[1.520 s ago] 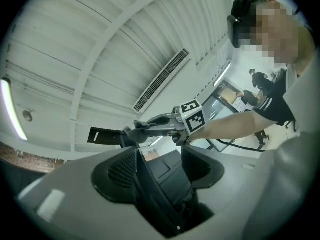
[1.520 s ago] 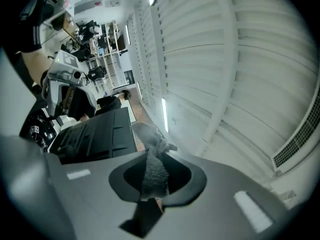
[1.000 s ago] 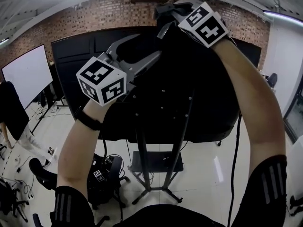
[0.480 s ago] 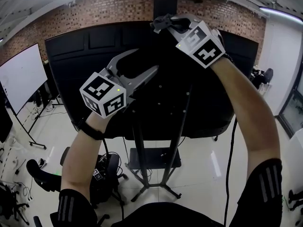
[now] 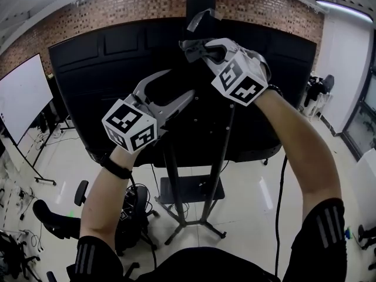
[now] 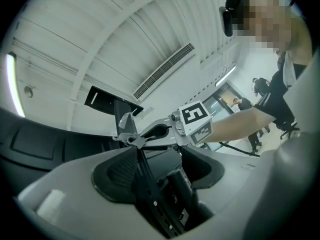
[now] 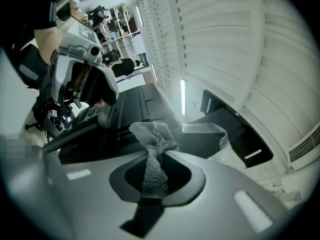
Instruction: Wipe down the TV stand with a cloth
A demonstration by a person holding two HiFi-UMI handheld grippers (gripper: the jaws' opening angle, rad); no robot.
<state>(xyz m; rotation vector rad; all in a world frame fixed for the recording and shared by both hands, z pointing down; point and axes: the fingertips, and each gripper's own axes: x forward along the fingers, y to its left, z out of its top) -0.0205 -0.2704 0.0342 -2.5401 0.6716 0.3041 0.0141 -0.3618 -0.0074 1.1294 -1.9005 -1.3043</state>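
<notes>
Between the right gripper's [image 5: 191, 44] pinching jaws, the cloth [image 7: 152, 139]; left gripper's [image 5: 180, 83] jaws spread.

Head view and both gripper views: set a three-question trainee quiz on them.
1. True or false: the left gripper is open and empty.
2. The wall behind the black screen is: A tiled, B brick, C glass.
3. Fill in: the right gripper is shut on a grey ____.
Key: 1 true; 2 B; 3 cloth.
</notes>
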